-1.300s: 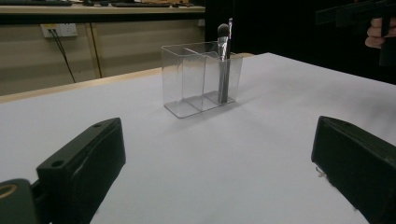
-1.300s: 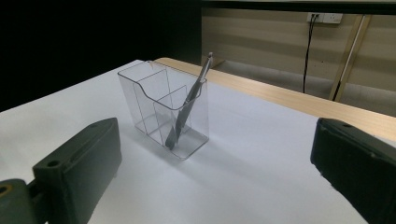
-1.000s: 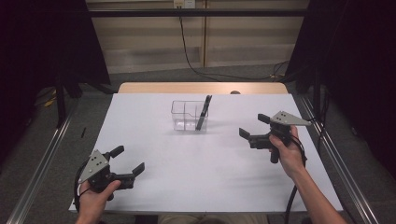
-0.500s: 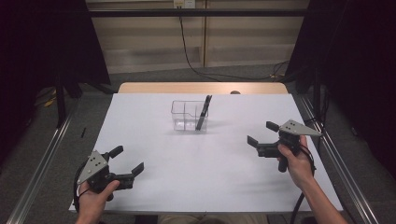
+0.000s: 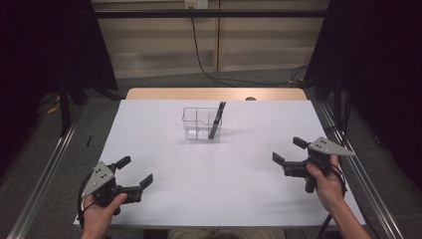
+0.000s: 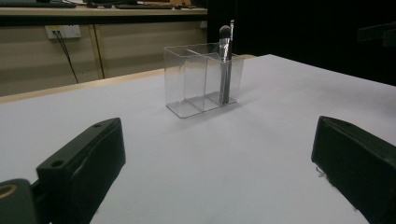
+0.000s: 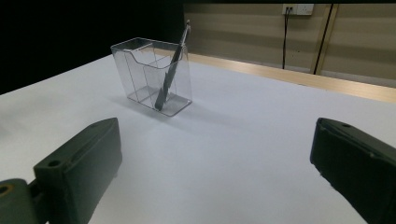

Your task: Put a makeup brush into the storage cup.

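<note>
White table covering (image 5: 219,169) is seen under both tools: the left gripper (image 5: 134,172) is held at the near left corner and the right gripper (image 5: 289,151) near the right edge, each with jaws spread wide and nothing between them. Farther back, well apart from both, a clear plastic holder (image 5: 199,123) is stood near the table's middle. A dark brush (image 5: 216,120) is leaned in its right-hand compartment, tip upward.

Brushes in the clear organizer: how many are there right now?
1. A single makeup brush stands tilted in the end compartment of the clear organizer, on the person's right; the other compartments look empty.
</note>
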### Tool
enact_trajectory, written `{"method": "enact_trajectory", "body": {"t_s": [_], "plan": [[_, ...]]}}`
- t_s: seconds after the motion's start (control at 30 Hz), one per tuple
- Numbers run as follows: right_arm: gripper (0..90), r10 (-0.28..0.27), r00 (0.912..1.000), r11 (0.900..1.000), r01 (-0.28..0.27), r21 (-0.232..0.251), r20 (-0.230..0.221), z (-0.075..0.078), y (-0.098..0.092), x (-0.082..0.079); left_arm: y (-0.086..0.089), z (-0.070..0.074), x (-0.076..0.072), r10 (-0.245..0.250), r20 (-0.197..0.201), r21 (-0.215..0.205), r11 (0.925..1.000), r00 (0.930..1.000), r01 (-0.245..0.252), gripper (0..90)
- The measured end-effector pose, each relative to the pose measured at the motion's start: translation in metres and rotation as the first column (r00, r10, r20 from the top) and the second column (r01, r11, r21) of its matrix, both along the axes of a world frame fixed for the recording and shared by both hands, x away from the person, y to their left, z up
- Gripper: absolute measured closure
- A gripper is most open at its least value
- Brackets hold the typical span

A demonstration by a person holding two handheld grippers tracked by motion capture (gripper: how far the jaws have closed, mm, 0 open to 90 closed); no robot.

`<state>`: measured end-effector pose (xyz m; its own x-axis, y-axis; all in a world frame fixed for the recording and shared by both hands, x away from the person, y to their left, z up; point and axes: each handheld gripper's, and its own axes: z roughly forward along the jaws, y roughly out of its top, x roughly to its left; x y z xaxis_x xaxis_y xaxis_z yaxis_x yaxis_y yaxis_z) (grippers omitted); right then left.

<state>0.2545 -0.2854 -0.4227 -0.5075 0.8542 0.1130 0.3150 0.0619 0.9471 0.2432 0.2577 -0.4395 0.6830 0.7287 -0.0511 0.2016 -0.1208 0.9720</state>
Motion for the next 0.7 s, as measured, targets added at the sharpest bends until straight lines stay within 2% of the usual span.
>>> {"method": "enact_trajectory", "body": {"t_s": [0.7], "plan": [[1.5,-0.033,0.9994,0.999,0.033,-0.01,-0.012,-0.013,-0.018,-0.027,0.003,0.001,-0.006,0.015,0.003,-0.004,0.9999,0.9999,-0.015,2.9]]}}
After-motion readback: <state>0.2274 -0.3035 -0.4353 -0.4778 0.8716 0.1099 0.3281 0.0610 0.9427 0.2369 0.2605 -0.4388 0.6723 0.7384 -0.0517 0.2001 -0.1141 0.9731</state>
